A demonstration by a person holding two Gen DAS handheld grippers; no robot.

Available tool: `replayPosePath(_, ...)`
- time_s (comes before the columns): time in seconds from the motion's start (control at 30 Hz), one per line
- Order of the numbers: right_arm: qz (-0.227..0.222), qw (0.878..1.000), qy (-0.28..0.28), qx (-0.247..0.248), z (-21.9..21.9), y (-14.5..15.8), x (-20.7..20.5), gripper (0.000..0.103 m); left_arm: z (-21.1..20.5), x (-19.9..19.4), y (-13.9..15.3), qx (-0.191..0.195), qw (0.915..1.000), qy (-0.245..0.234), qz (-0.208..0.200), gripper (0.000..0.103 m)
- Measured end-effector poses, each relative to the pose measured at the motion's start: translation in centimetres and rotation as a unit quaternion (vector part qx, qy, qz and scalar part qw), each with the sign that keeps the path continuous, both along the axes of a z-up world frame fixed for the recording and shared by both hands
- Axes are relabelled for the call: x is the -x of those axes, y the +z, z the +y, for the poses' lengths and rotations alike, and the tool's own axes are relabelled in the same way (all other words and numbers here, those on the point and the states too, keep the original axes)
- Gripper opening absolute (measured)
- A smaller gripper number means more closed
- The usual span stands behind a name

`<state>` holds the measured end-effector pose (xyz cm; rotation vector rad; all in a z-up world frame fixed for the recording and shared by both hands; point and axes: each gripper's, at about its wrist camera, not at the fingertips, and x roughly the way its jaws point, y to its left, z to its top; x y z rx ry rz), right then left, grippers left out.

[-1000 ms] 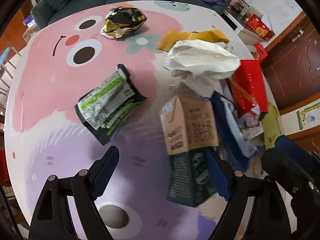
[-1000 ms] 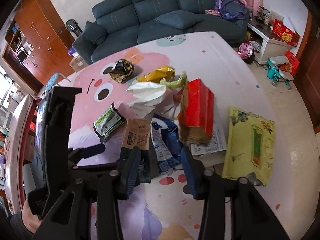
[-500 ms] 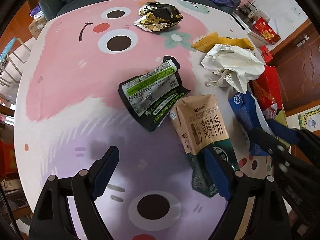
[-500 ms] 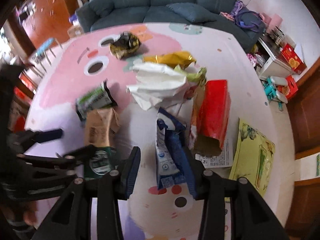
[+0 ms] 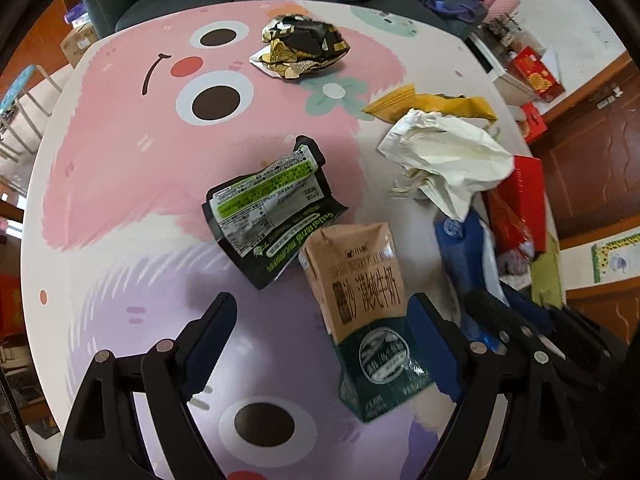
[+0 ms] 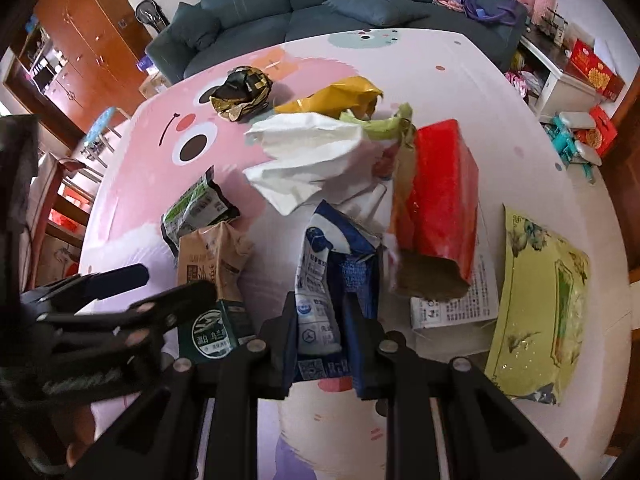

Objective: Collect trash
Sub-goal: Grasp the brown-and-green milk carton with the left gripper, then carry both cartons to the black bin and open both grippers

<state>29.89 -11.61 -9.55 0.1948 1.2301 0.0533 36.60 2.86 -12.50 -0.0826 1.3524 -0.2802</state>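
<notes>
right gripper (image 6: 320,332) closing on blue milk pouch (image 6: 320,280), left gripper (image 5: 320,344) spread wide – brown carton (image 5: 360,292) between, red box (image 6: 444,200) beside

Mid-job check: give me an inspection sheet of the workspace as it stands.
Surface: cartoon-print mat, pink and purple.
Job's things: brown-green milk carton between the left fingers; blue-white pouch; black-green wrapper; red bag; white bag.
Clutter: yellow-green pack, leaflet.
Grippers: left gripper open; right gripper closing on the pouch.
Cables: nothing seen.
Surroundings: sofa, wooden cabinets.
</notes>
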Motion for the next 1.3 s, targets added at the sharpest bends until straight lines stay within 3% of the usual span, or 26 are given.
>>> replayPosePath(0.4,-0.009,1.000,0.007,-0.024,-0.6,-0.1,0.5,0.021,-3.7,-1.6,-1.0,0.011,0.9997,-0.007,0.019,0.085)
replayPosePath(0.43,-0.009,1.000,0.006,-0.026,-0.7,-0.1,0.6,0.021,-3.9,-1.6,-1.2,0.010,0.9996,-0.006,0.024,0.083)
replayPosePath(0.5,-0.009,1.000,0.006,-0.030,-0.8,-0.2,0.7,0.021,-4.1,-1.6,-1.6,0.008,0.9993,-0.004,0.035,0.063)
replayPosePath(0.6,-0.009,0.999,0.008,-0.033,-0.8,-0.2,0.8,0.021,-4.0,-1.4,-2.7,0.006,0.9979,0.002,0.064,0.063)
replayPosePath(0.73,-0.009,0.999,0.013,-0.040,-0.5,-0.2,1.3,0.021,-4.7,-0.7,-2.9,-0.016,0.9986,-0.006,0.050,0.062)
replayPosePath(0.8,-0.009,0.999,0.017,-0.046,-0.4,-0.2,1.7,0.021,-5.3,-0.2,-2.8,-0.025,0.9990,-0.013,0.036,0.043)
replayPosePath(1.03,-0.023,0.997,0.030,-0.062,0.0,0.9,4.1,0.021,-6.1,3.0,-1.1,-0.006,0.9999,-0.012,0.000,0.042)
replayPosePath(1.3,-0.063,0.993,0.027,-0.098,-0.9,4.3,9.4,0.021,-4.9,8.9,2.5,0.011,0.9994,0.000,-0.034,0.042)
